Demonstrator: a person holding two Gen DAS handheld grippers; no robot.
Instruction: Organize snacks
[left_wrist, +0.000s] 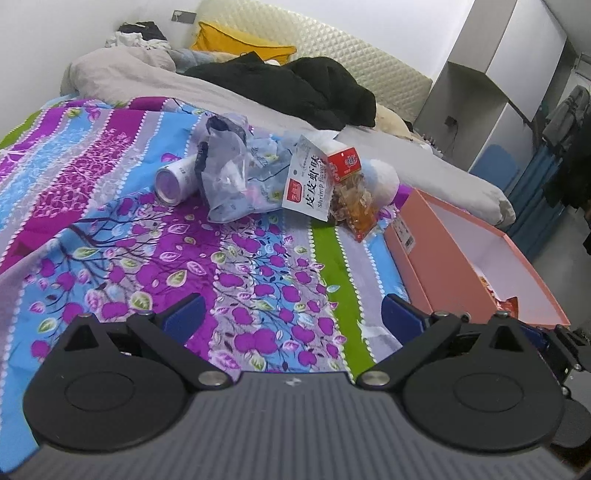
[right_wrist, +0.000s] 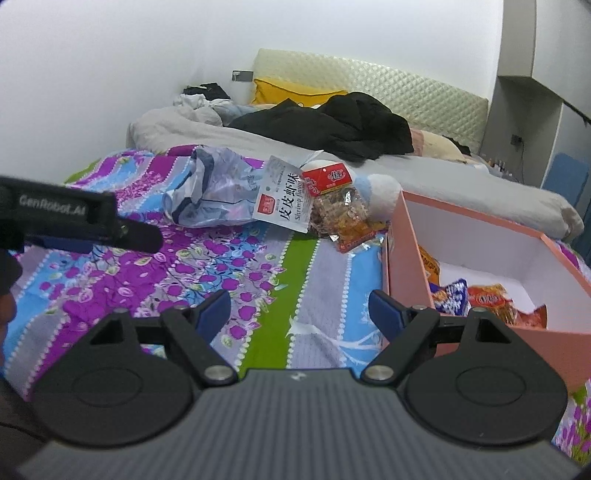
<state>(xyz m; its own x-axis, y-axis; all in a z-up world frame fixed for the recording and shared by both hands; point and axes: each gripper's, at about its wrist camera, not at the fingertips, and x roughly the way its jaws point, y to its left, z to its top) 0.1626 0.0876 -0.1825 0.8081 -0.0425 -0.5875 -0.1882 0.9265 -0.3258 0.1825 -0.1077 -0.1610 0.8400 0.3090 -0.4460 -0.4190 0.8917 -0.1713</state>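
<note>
Both grippers hang low over the flowered bedspread (left_wrist: 258, 266), each with its blue-padded jaws spread wide and nothing between them. The left gripper (left_wrist: 291, 314) faces the snack pile lying ahead of it on the far side of the quilt, and the right gripper (right_wrist: 299, 310) sits just beside the near left corner of the pink box (right_wrist: 410, 243), which already holds several packets.

The unsorted snacks lie together beyond both tools: a white shrimp-flavour packet (left_wrist: 304, 184) leaning against a clear bag of wrapped sweets with a red header (left_wrist: 351, 192), a crumpled pale plastic bag (left_wrist: 236, 173) to their left, and a white tube (left_wrist: 173, 181) farthest left, lying on its side with its round end toward the near edge.

The sweets bag lies nearest the box, its long axis running from far to near. I judge the right gripper the closer one to it.
</note>
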